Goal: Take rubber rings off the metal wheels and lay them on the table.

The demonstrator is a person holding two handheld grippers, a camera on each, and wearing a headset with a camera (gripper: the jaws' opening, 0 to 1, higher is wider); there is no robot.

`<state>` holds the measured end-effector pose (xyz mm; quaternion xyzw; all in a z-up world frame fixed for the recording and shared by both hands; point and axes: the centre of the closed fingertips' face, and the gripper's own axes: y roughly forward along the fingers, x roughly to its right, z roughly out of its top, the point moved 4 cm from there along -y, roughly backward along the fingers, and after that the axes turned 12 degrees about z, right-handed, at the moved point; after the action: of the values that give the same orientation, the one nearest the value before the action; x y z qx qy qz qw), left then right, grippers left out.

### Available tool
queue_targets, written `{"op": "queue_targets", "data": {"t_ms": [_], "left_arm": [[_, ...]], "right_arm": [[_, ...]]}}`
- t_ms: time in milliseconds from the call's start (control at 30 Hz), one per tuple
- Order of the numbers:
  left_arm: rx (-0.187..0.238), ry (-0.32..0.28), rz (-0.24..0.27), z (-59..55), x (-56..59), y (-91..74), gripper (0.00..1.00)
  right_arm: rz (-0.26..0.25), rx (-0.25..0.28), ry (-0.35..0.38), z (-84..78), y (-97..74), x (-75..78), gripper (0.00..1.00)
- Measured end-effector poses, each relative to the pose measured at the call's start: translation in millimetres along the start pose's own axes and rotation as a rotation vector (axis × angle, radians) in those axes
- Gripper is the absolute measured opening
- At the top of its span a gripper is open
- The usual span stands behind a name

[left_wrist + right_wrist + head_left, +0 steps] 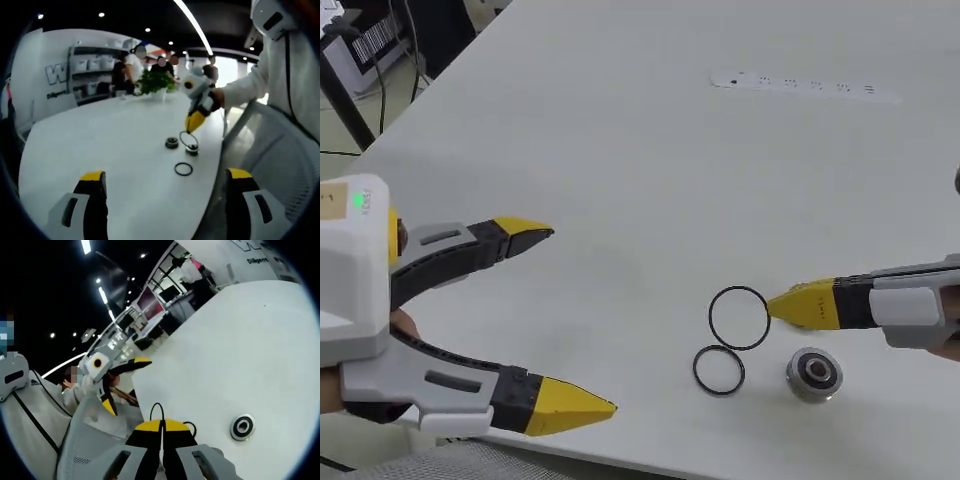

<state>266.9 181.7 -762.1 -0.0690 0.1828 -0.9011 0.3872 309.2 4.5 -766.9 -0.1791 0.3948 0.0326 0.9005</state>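
Observation:
My right gripper (782, 305) comes in from the right, shut on the edge of a thin black rubber ring (738, 318), which rests at or just above the white table (650, 170). A second ring (719, 370) lies flat just in front of it. A metal wheel (814, 374) sits beside that ring, under the right gripper. In the right gripper view the closed tips (161, 426) pinch the ring (156, 409), with the wheel (243, 427) to their right. My left gripper (583, 320) hovers at the left, open and holding nothing. In the left gripper view it (165, 177) faces the loose ring (183, 169).
A white power strip (805, 86) lies at the far right of the table. The table's near edge runs close under the rings. In the left gripper view a small wheel (172, 143) sits left of the held ring, and a plant (155, 80) and people stand at the far end.

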Motion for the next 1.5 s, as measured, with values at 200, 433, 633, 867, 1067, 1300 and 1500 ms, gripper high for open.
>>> {"op": "queue_targets", "data": {"t_ms": [200, 433, 633, 867, 1067, 1300, 1500], "left_arm": [[-0.017, 0.001, -0.01, -1.8, 1.4, 2.9, 1.0], [-0.028, -0.004, -0.005, -3.1, 1.8, 3.6, 1.0], [-0.029, -0.012, 0.001, -3.2, 1.9, 4.1, 1.0], [-0.041, -0.019, 0.003, -6.5, 3.1, 3.6, 1.0], [-0.048, -0.029, 0.007, -8.7, 2.3, 3.6, 1.0], [-0.054, -0.036, 0.007, -10.3, 2.1, 4.9, 1.0], [-0.06, -0.038, 0.008, -12.1, 1.6, 5.7, 1.0]], "right_arm": [[0.005, -0.027, 0.01, -7.3, 8.8, 4.2, 0.0], [-0.002, -0.048, 0.031, -18.0, 14.2, 10.8, 0.0], [-0.01, -0.072, 0.045, -26.9, 18.0, 17.5, 0.0], [-0.03, -0.104, 0.059, -36.6, 21.5, 27.8, 0.0], [-0.032, -0.098, 0.07, -35.9, 22.2, 32.3, 0.0], [-0.047, -0.11, 0.075, -38.1, 21.8, 38.9, 0.0], [-0.044, -0.113, 0.079, -39.2, 23.0, 40.3, 0.0]]}}
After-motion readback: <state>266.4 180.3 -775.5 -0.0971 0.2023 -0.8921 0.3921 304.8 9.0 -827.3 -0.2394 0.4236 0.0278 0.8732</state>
